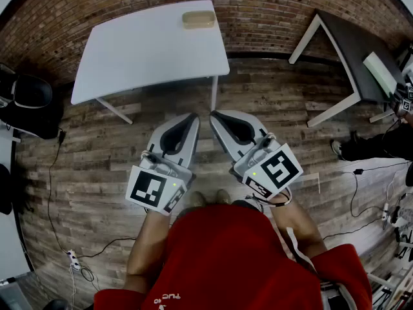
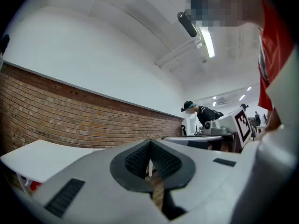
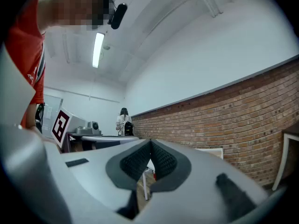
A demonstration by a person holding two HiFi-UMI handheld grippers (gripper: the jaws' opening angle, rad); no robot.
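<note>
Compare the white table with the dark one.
The white table has a white top and bears a tan box. The dark table has a dark top and bears a pale slab. The white table shows whole, while the dark table is cut by the right edge. Both have white legs.

A lab workspace: brick wall (image 1: 129, 5), white table (image 1: 148, 47), floor cables (image 1: 77, 257).

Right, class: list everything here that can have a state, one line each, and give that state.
left tool: shut, nothing between its jaws, held over the wooden floor.
right tool: shut, nothing between its jaws, close beside the left tool.
tan box: lying flat on the white table, seemingly closed.
white table: standing upright by the brick wall, bearing only the tan box.
</note>
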